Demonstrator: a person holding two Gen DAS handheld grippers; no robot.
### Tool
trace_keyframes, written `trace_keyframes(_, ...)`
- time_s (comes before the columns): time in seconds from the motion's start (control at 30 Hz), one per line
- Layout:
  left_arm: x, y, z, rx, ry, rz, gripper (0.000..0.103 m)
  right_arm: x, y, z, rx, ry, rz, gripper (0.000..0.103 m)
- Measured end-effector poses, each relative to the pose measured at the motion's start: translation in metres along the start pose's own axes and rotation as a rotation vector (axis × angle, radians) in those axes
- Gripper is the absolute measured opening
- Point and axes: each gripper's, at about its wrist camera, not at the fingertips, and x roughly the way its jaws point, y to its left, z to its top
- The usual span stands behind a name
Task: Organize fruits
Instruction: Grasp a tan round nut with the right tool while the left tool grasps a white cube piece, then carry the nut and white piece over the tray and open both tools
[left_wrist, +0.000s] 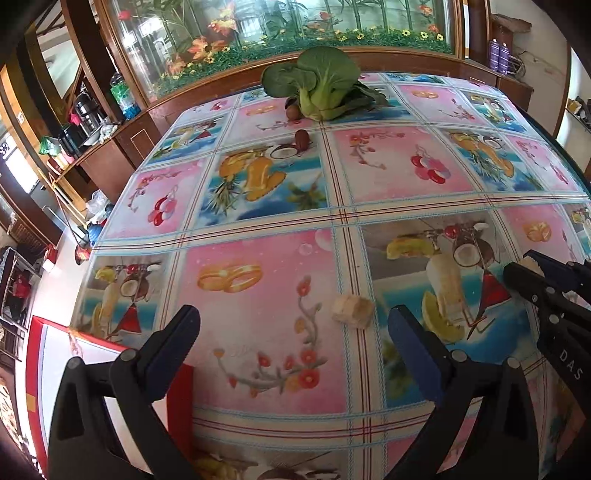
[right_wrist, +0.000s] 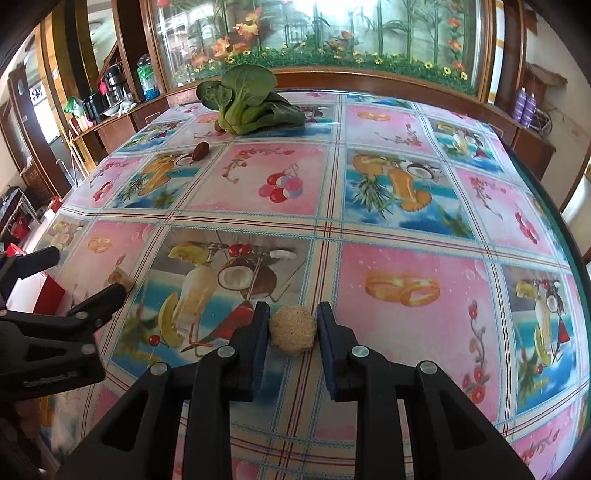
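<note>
Tan lump (right_wrist: 293, 329) between right gripper (right_wrist: 291, 325) jaws — contact unclear

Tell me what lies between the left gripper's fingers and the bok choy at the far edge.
In the left wrist view, a tan chunk lies just ahead of the left gripper, then a brown fruit before the bok choy.

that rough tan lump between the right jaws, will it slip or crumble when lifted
The tan lump looks coarse and grainy, so it probably won't slip. Its crumbly-looking surface suggests a hard squeeze could break it. It seems small and light, and lumpy rather than round, so unlikely to roll.
</note>
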Motion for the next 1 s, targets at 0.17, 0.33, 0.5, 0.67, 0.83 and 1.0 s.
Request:
trace_keyframes(0.17,0.009,0.001,0.003,-0.026,0.024,-0.044,0.079,0.000,0.002,-0.001,-0.004,-0.005,-0.012,0.025)
trace_keyframes(0.33,0.012,0.002,0.002,-0.049,0.027,-0.114,0.056,0.000,0.002,-0.001,-0.003,-0.007,-0.019,0.025)
trace_keyframes(0.5,0.010,-0.001,0.001,-0.054,0.031,-0.180,0.032,0.000,0.004,-0.002,-0.008,-0.012,-0.027,0.025)
trace_keyframes(0.67,0.006,-0.002,-0.003,-0.052,0.025,-0.189,0.026,-0.002,0.003,-0.003,0.003,-0.009,-0.015,0.025)
trace_keyframes(0.83,-0.004,0.004,-0.012,-0.072,0.012,-0.195,0.026,-0.004,0.003,-0.003,0.010,-0.012,-0.005,0.025)
trace_keyframes(1.0,-0.029,0.012,-0.025,-0.090,-0.023,-0.193,0.026,-0.008,0.005,-0.005,0.010,-0.029,0.007,0.025)
